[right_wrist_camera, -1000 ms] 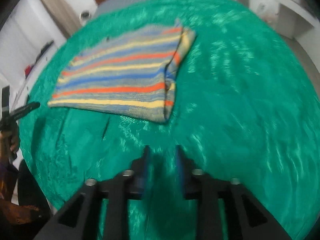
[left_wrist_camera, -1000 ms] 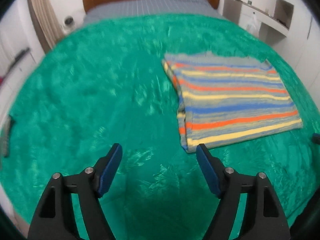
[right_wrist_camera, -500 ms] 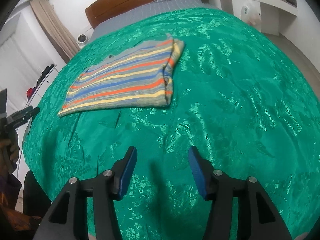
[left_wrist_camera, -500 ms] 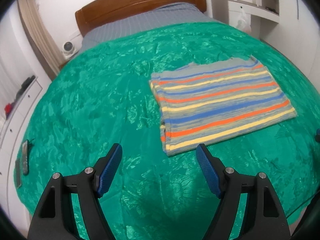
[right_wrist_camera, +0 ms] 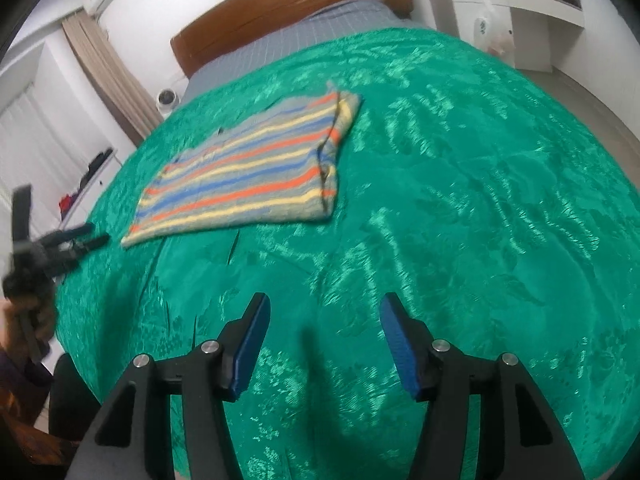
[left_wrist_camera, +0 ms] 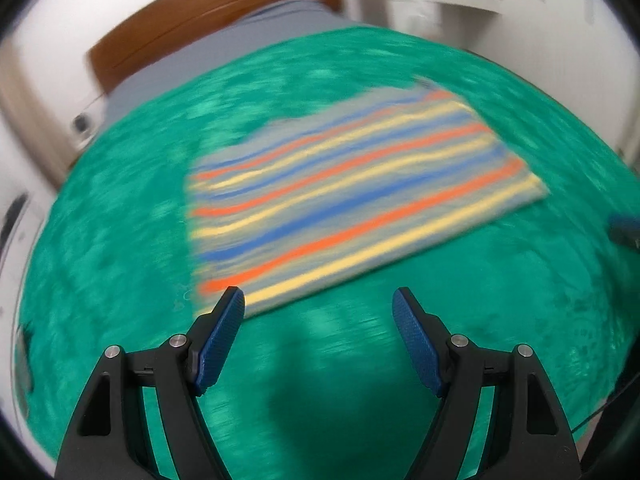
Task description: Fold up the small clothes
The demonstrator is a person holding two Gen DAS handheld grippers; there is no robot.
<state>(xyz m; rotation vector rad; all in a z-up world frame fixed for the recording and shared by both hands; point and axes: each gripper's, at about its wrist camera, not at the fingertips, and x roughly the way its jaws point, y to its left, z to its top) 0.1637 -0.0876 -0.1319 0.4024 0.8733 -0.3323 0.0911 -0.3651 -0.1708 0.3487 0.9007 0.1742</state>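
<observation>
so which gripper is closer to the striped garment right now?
The left gripper: its fingertip overlaps the near corner of the striped garment. The right gripper is open over bare green bedspread, well short of it.

My left gripper (left_wrist_camera: 319, 306): black plastic frame with triangular cut-outs in each arm, and two silver screw heads on each side near the finger roots. Fingers (left_wrist_camera: 222, 340) carry blue pads with a fine knurled texture. My right gripper (right_wrist_camera: 324, 314): same black frame, same silver screws, same blue pads (right_wrist_camera: 400, 344). From the right wrist camera, my left hand (right_wrist_camera: 28, 312) appears blurred, with a dark sleeve below.
</observation>
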